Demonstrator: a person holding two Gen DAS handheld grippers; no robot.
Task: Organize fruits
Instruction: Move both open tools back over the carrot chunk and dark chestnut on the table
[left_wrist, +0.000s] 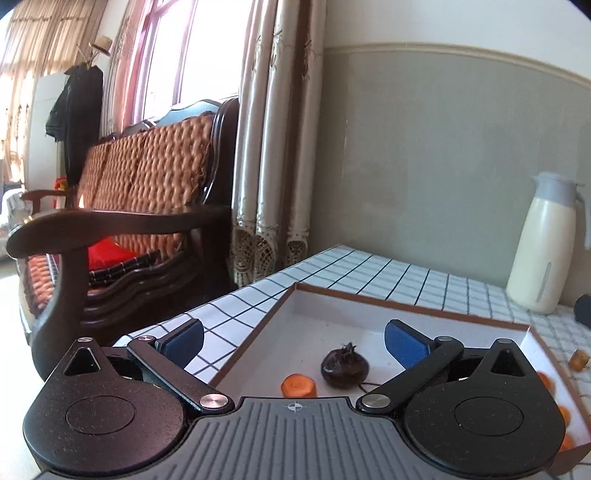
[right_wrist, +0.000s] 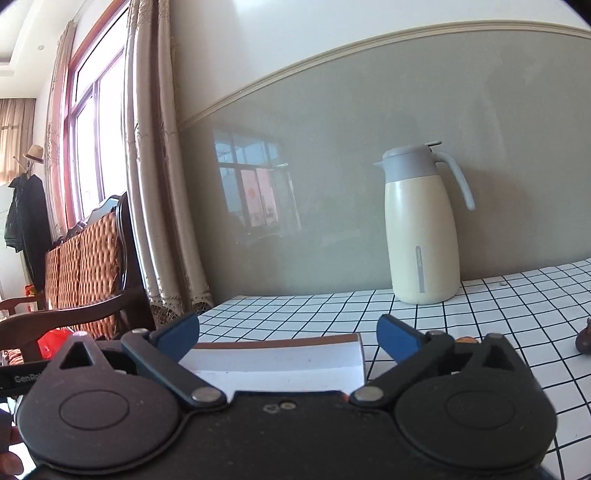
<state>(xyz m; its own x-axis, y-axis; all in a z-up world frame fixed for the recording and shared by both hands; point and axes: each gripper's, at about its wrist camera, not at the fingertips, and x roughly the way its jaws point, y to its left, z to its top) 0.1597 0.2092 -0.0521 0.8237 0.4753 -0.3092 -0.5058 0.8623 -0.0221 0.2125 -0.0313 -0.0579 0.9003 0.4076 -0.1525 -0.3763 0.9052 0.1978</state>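
Left wrist view: left gripper spread wide, grasping nothing, over shallow white brown-rimmed cardboard tray; orange carrot slice and dark round water chestnut lie inside. Right gripper likewise released, empty. Judged between picks; next needs a loose piece, e.g. dark bulb on checked tablecloth. Partial lettering "GenRo" legible.

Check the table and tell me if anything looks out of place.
One orange carrot piece lies on the checked tablecloth just outside the shallow box, while other carrot slices and a dark water chestnut sit inside. Another dark chestnut also sits loose on the cloth.
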